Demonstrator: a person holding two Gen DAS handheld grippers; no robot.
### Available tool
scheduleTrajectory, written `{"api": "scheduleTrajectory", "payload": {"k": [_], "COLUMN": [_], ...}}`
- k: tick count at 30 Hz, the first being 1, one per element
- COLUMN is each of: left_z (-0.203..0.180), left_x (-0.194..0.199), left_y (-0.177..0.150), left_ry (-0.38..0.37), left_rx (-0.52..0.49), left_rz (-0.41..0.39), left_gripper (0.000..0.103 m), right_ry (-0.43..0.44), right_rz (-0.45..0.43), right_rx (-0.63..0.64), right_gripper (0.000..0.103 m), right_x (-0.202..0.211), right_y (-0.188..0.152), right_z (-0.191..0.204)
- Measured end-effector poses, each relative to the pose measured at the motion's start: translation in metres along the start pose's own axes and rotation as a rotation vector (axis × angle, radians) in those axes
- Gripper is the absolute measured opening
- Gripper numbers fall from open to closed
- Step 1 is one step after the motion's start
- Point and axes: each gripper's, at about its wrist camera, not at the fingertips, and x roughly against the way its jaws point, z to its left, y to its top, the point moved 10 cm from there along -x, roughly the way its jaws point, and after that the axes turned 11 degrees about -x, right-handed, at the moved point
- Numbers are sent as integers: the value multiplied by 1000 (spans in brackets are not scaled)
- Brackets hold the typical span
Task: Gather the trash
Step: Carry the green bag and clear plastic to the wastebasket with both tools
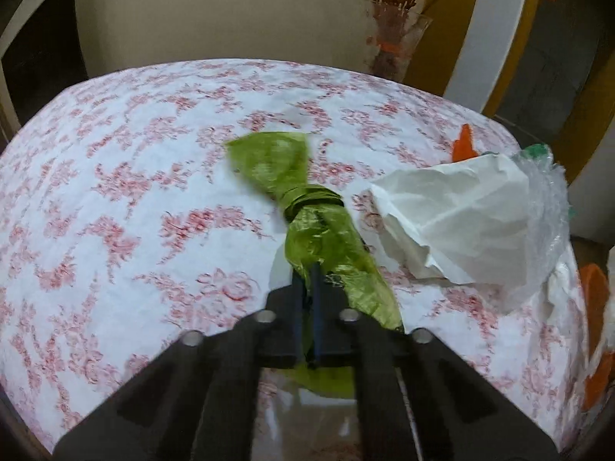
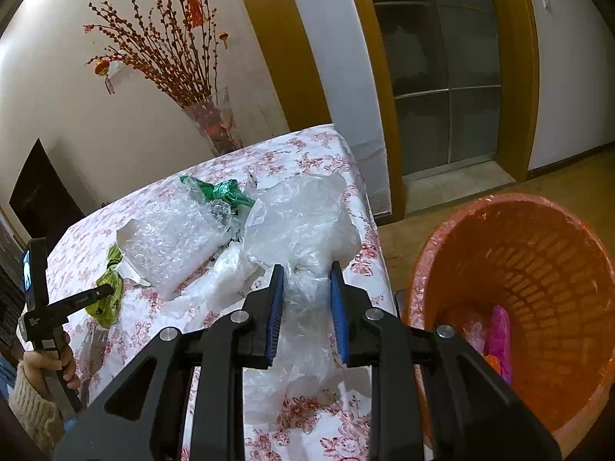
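Trash lies spread on the table (image 1: pixel 115 176). The left tongs (image 1: pixel 306 269) are pinched tight on a knotted green plastic bag (image 1: pixel 303 207), which lies on the flowered cloth just beside a crumpled white paper (image 1: pixel 453 211). The right tongs (image 2: pixel 307 272) grip a clear plastic bag (image 2: pixel 303 223) between narrow-set blue pads at the table's edge. Behind it sit bubble wrap (image 2: pixel 173 238) and a dark green bag (image 2: pixel 223 192). An orange basket (image 2: pixel 538 261) stands beside the table on the floor, pink scraps inside.
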Motion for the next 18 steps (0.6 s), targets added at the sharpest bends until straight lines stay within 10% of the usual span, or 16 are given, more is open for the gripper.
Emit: {"api": "scheduleTrajectory", "payload": {"k": [18], "left_z": [-59], "left_x": [109], "left_y": [33], "left_ry": [-79], "left_rx": [-97], "left_rz": [-217], "left_gripper": [3], "right_ry": [22], "right_rz": [-97], "right_rx": [-25], "right_gripper": [24], "right_x": [53], "right_y": [15], "right_z": [-16]}}
